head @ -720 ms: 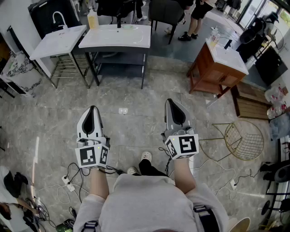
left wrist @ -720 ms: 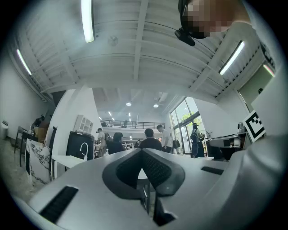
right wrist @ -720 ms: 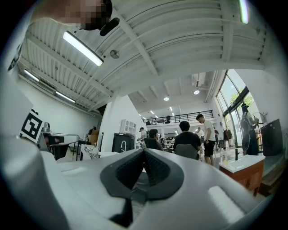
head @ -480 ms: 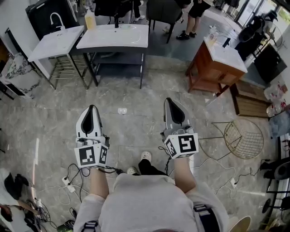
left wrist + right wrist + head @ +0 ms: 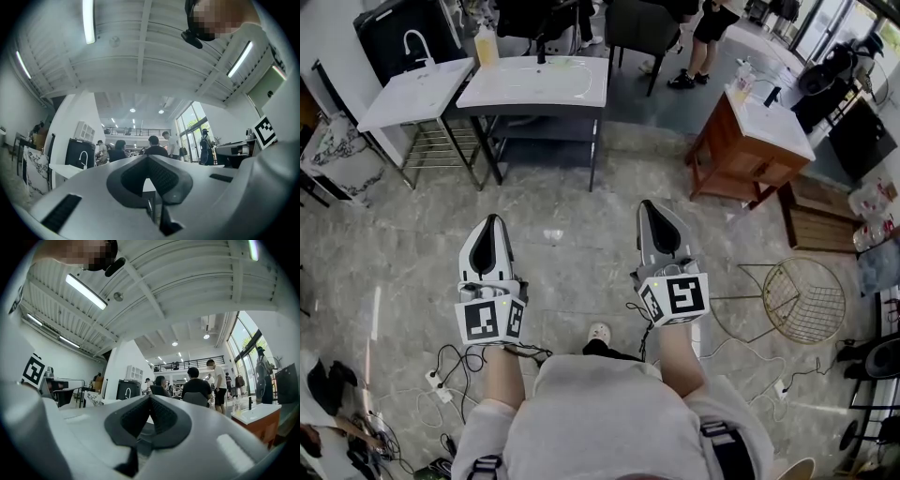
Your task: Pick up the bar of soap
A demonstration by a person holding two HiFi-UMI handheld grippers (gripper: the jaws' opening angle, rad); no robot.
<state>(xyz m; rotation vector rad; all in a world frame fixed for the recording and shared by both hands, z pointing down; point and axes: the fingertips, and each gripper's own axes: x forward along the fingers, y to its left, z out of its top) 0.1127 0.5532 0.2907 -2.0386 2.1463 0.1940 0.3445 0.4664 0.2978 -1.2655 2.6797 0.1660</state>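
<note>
In the head view, the left gripper (image 5: 492,225) and the right gripper (image 5: 654,214) are held side by side above a grey marbled floor (image 5: 572,202), both pointed toward 12 o'clock, each with its marker cube nearest the person. A white washbasin table (image 5: 534,82) is seen at 12 o'clock from the grippers, well apart from them, with a yellow bottle (image 5: 487,45) at its far left corner and a smaller white basin (image 5: 417,89) just beside it at 11 o'clock. A wooden cabinet (image 5: 741,150) with a white top is placed at 2 o'clock, a gold wire stool (image 5: 806,300) at 3 o'clock, and cables (image 5: 450,361) are spread at 8 o'clock. The bar of soap cannot be picked out for certain; anything on the basins is too small to tell. In the left gripper view, the dark pads (image 5: 165,177) are pressed together with nothing held between them, and standing people (image 5: 153,146) are seen beyond at 12 o'clock. In the right gripper view, the ribbed pads (image 5: 164,420) are likewise fully closed on nothing, and a seated person (image 5: 197,389) is seen at 1 o'clock.
</note>
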